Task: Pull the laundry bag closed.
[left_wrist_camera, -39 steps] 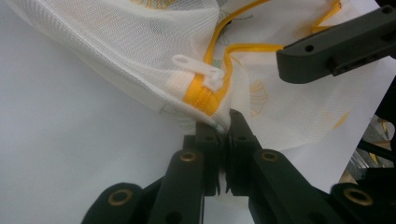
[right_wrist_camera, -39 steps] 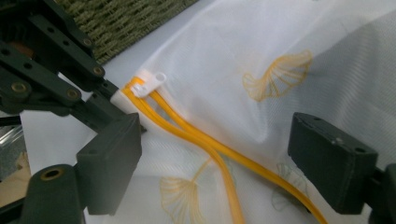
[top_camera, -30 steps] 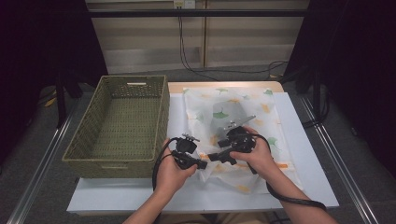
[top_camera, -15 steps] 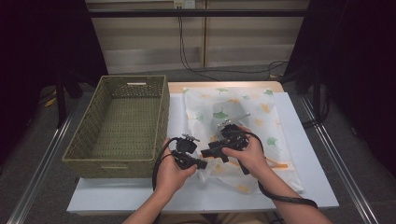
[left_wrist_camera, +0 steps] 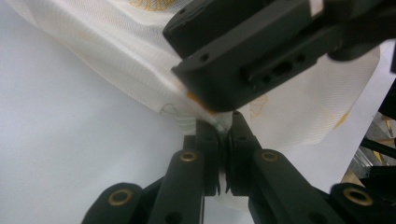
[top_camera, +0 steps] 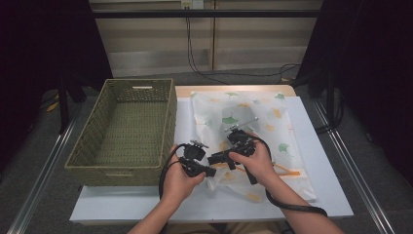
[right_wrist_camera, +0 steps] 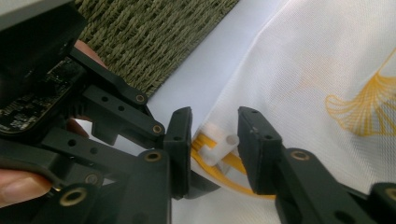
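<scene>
High view: white mesh bag [top_camera: 248, 131] with green and yellow ginkgo-leaf print, spread flat on white table [top_camera: 321, 195], right of centre. Woven green basket [top_camera: 124, 131] at left, its right wall just beside the bag's left edge. Left gripper [top_camera: 207, 171] and right gripper [top_camera: 219, 158] close together over the bag's near-left corner, tips pointing toward each other, cables looping off toward the table's near edge. Orange strip [top_camera: 287, 170] lying across the bag's near end, to the right of the hands.

Left gripper view: own jaws drawn in tight, pads pinching a fold of the bag [left_wrist_camera: 140, 60] at its edge, fabric rising from between the pads [left_wrist_camera: 211, 140]. Bag lifted slightly there, bare white table [left_wrist_camera: 60, 140] to the left. Right gripper [left_wrist_camera: 252, 56] looming dark and blurred just above the pinch, nearly touching the same corner.

Right gripper view: own jaws partway in, just been closing, a clear gap left between them. Between them the bag's corner [right_wrist_camera: 327, 70] with a small white zip pull [right_wrist_camera: 219, 144] and orange cord [right_wrist_camera: 224, 177]; left pad [right_wrist_camera: 180, 140] at the pull's edge, right pad [right_wrist_camera: 254, 149] apart from it; no firm press visible. Left gripper [right_wrist_camera: 107, 126] crowding in from the left, a fingertip behind it. Basket weave [right_wrist_camera: 154, 32] at top left, white table strip [right_wrist_camera: 219, 65] between basket and bag
</scene>
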The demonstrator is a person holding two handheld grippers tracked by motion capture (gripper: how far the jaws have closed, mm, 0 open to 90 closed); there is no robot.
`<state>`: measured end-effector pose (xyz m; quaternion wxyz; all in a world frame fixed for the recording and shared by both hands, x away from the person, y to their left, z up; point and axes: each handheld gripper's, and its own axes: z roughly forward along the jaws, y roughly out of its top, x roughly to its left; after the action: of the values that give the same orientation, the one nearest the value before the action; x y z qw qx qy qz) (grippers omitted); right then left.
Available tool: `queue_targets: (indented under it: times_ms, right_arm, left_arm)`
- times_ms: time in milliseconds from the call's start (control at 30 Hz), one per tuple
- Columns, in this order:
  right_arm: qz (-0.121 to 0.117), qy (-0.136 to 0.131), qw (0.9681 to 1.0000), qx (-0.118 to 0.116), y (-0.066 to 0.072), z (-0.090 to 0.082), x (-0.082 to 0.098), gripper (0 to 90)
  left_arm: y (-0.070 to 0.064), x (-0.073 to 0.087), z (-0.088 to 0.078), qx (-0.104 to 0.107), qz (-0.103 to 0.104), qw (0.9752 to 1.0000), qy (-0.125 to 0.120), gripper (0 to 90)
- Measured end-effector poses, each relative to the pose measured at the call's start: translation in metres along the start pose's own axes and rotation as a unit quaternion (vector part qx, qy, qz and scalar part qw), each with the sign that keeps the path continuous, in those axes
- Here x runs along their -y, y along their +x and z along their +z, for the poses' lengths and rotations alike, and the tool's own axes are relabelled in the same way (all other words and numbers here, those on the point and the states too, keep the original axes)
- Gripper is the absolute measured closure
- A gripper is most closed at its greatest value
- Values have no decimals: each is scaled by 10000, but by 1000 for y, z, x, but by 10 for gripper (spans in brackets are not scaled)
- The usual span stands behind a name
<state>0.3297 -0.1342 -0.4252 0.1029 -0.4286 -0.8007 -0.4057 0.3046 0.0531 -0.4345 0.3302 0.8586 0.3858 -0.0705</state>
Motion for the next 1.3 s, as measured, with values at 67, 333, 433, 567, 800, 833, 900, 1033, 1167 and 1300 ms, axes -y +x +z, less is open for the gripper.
queue_targets:
  times_ms: [67, 333, 433, 567, 800, 833, 900, 1033, 1167, 1300]
  right_arm:
    - [37, -47, 10000, -7, 0, -3, 0, 726]
    - [189, -17, 9998, -33, -6, -14, 5, 855]
    - [218, -7, 9997, -57, -7, -17, 7, 869]
    - [153, 82, 9998, -85, -7, -18, 10, 876]
    - [130, 164, 9996, -180, -5, -12, 11, 879]
    - [116, 187, 9996, -181, -5, -10, 11, 871]
    - [112, 179, 9996, -192, -4, -7, 10, 856]
    - [110, 229, 9996, -157, -4, -5, 8, 900]
    - [117, 204, 9995, -207, -5, -6, 9, 900]
    - [145, 210, 9994, -253, -5, -9, 9, 900]
  left_arm:
    - [1, 0, 0, -11, 13, 10000, 10, 859]
    - [2, 1, 2, -25, -12, 10000, 59, 857]
    - [3, 1, 1, -40, -36, 10000, 55, 857]
    - [2, 0, 1, -60, -5, 10000, 45, 857]
    - [1, 0, 1, -52, 23, 10000, 70, 858]
    - [1, 0, 1, -37, 38, 10000, 71, 858]
    - [0, 0, 1, -40, 50, 9999, 78, 859]
    - [2, 0, 1, -32, 37, 10000, 87, 860]
    - [2, 0, 1, -19, 1, 10000, 68, 853]
    - [3, 0, 1, -20, -61, 10000, 33, 806]
